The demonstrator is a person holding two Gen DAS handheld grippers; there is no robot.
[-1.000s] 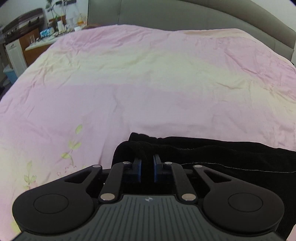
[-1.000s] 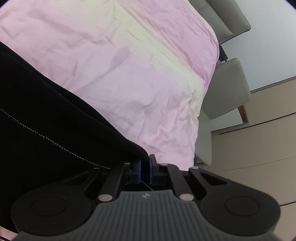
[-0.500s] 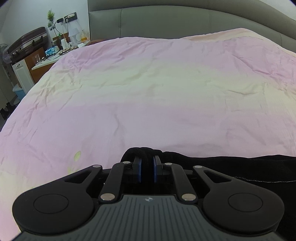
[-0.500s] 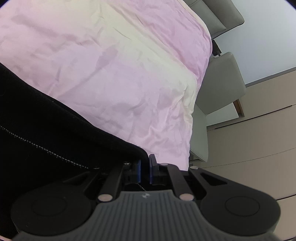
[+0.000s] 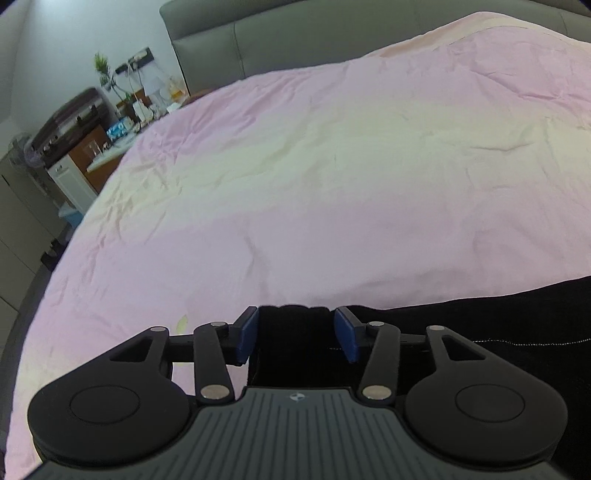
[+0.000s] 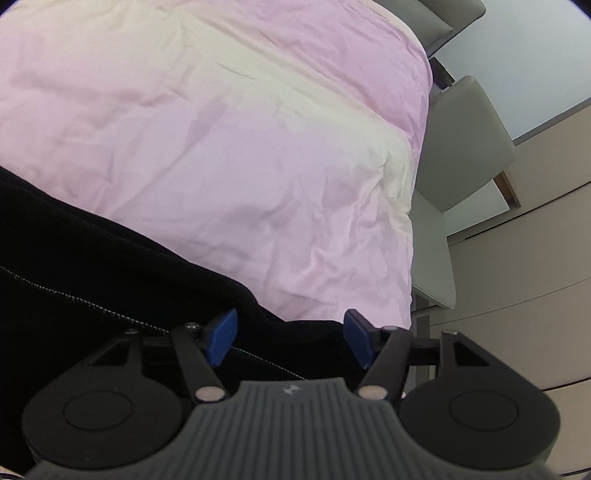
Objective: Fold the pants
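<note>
Black pants (image 5: 480, 317) lie on a pink and cream bedspread (image 5: 332, 184). In the left wrist view the left gripper (image 5: 297, 334) is open, its blue pads (image 5: 246, 334) spread apart on either side of the pants' left end. In the right wrist view the pants (image 6: 92, 266) fill the lower left, with a white stitch line across them. The right gripper (image 6: 291, 338) is open, its blue pads (image 6: 221, 334) spread apart over the pants' right corner. Neither gripper holds the cloth.
A grey headboard (image 5: 295, 33) runs along the far side of the bed. A cluttered bedside cabinet (image 5: 92, 147) stands at the left. A grey chair (image 6: 469, 140) and a beige wall (image 6: 535, 258) are past the bed's right edge (image 6: 413, 221).
Both grippers were shut on the pants' ends and have now opened, letting go of the cloth. The left view has swung up and leftward over the bed.
</note>
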